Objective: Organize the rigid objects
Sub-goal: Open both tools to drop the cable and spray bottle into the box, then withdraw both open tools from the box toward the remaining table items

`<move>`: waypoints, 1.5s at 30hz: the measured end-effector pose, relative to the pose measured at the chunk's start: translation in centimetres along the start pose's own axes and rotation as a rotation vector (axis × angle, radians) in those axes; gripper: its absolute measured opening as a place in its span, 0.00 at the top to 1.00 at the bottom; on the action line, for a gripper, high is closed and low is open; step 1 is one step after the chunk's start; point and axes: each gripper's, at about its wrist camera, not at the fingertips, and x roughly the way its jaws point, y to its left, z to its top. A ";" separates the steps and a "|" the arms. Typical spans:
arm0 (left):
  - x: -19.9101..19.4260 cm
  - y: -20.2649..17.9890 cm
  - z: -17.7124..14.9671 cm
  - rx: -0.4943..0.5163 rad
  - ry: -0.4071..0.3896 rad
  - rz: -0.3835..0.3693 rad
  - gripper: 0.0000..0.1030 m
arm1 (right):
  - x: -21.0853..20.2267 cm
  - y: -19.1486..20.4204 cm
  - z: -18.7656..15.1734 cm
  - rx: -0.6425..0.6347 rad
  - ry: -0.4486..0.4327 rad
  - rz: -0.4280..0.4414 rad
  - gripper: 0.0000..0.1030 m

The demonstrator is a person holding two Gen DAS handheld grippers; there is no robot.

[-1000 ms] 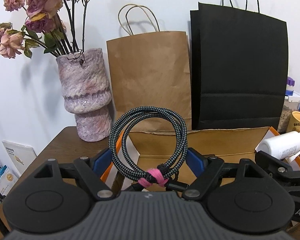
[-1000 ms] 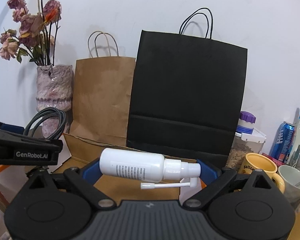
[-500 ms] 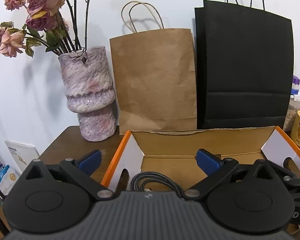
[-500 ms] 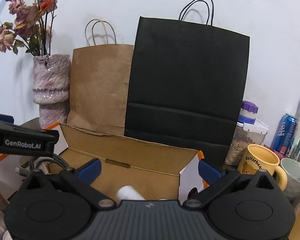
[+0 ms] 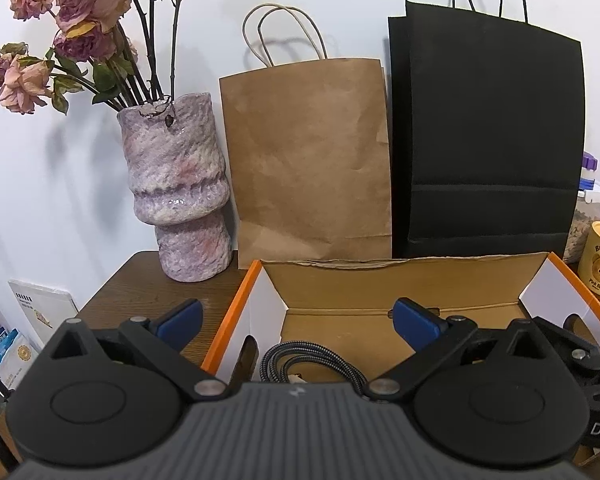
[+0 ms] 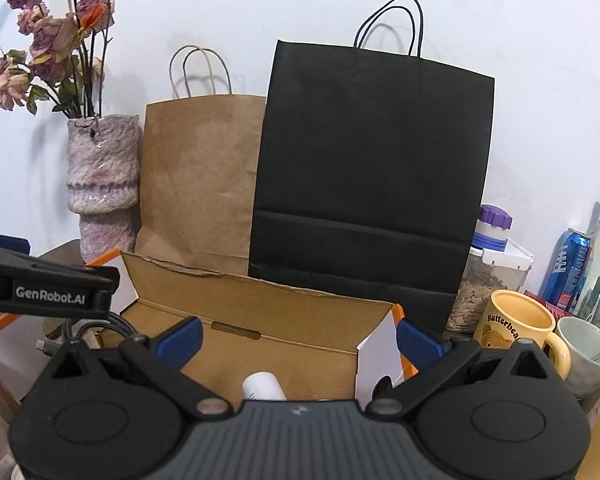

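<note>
The left hand-held gripper (image 5: 296,320) stands spread wide with nothing between its blue pads, having just been opening; below and just ahead of it, a coiled braided cable (image 5: 312,364) lies on the floor of the open cardboard box (image 5: 380,276), near the box's left end wall. The right hand-held gripper (image 6: 298,338) is likewise spread wide and empty, its jaws having just been opening too; directly beneath it a white bottle (image 6: 262,386) lies inside the same box, only its rounded end showing above the gripper body. Seen from the right wrist, the left hand-held gripper's black arm crosses at far left, with the cable beneath it. Beyond both grippers, behind the box, a brown paper bag (image 5: 308,160) and a black paper bag (image 5: 492,140) stand against the wall. Ahead and left, a mottled pink vase (image 5: 176,192) with dried roses sits on the dark wooden bench (image 5: 140,284). Ahead and right of the right gripper stands a yellow mug (image 6: 516,320).
</note>
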 end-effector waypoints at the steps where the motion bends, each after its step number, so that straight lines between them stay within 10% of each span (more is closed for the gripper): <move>1: -0.1 0.0 0.0 -0.002 -0.002 0.000 0.00 | -0.2 0.0 0.0 -0.001 -0.002 0.000 0.00; 45: -12.2 3.1 -5.4 -0.042 0.017 -0.048 0.00 | -13.5 0.1 -4.5 0.032 -0.021 -0.005 0.00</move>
